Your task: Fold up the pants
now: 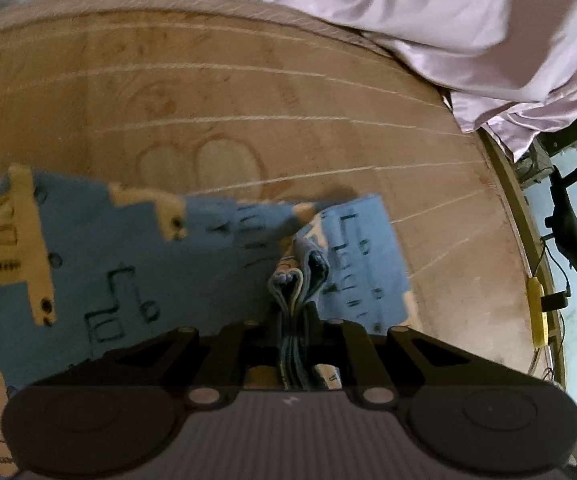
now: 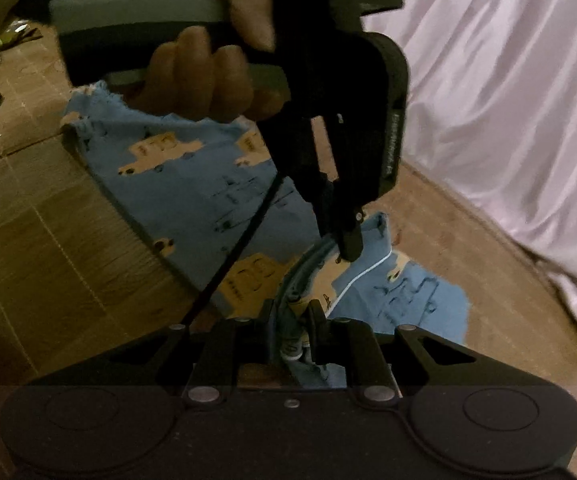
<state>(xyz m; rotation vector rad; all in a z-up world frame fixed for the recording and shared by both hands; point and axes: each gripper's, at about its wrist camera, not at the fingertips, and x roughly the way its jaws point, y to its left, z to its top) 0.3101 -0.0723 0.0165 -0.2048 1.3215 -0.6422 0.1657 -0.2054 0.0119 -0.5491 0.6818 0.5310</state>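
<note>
1. On the tan lined desk [image 1: 248, 92], the blue printed pants [image 1: 128, 264] are lying partly spread, with one gathered edge being lifted off the surface.
2. Left hand-held gripper [image 1: 294, 320] is clamping a bunched stack of fabric layers between its closed jaws; the rest of the pants is trailing away forward and to its left.
3. Right hand-held gripper [image 2: 292, 316] is likewise pinching the same bunched edge, jaws closed on it. In the right wrist view, the left hand-held gripper is coming down from above, held by a hand [image 2: 208, 76], and biting the fabric just ahead of the right one.
4. Both grips are sitting close together on one edge; neither is clearly nearer the free fabric.
5. Long axis of the pants appears to be running away from the grippers toward the far left corner of the desk in the right wrist view.
6. Judgement: the coming fold is hinging on carrying this held edge along that axis over the flat part.
7. Pale pink drape [image 2: 508, 100] is hanging beyond the desk edge, clear of the pants.
</note>
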